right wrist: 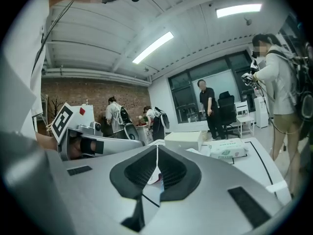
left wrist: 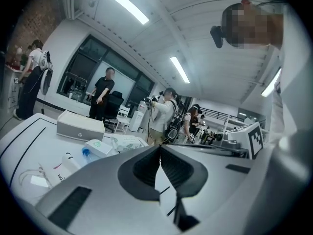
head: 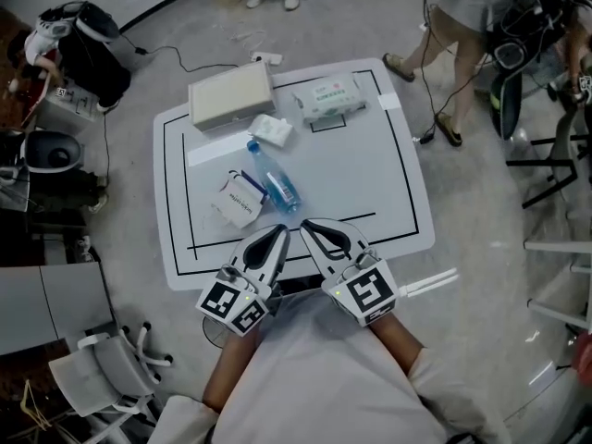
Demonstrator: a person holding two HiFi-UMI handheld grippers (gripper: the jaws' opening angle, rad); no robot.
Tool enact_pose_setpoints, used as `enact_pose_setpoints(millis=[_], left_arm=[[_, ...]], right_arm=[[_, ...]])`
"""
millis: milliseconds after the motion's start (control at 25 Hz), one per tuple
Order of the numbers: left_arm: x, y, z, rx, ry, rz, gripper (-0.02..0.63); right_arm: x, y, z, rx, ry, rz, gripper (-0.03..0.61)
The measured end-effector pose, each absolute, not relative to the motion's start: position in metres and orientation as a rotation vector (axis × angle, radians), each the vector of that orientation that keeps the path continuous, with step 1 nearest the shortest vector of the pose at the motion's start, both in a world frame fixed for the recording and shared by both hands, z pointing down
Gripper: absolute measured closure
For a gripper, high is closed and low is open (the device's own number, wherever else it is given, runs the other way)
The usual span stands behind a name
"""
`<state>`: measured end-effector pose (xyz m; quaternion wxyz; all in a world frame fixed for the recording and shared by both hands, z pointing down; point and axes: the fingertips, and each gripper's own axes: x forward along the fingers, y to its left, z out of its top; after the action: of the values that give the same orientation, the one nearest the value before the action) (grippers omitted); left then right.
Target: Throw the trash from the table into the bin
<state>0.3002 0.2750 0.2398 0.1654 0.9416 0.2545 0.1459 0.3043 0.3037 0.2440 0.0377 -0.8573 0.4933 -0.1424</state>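
The left claw (head: 280, 233) and right claw (head: 307, 227) hover side by side over the near edge of the white square bench (head: 361, 174). Each has its jaws pressed together with nothing between them. The trash lies on the bench. Just beyond the claws, a clear plastic bottle with a blue cap (head: 273, 176) lies beside a small white printed carton (head: 239, 199). Farther off are a crumpled white tissue (head: 271, 129), a green-and-white wipes pack (head: 328, 98) and, far left, a cream rectangular box (head: 231, 95).
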Motion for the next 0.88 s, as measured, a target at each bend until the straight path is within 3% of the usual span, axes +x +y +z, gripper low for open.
enact_pose_setpoints(millis=[880], left_arm=[[0.304,0.161,0.222,2.626,0.913,0.395,0.604]], right_arm=[[0.291,0.224,0.237,-2.739,1.380,-0.587,0.554]])
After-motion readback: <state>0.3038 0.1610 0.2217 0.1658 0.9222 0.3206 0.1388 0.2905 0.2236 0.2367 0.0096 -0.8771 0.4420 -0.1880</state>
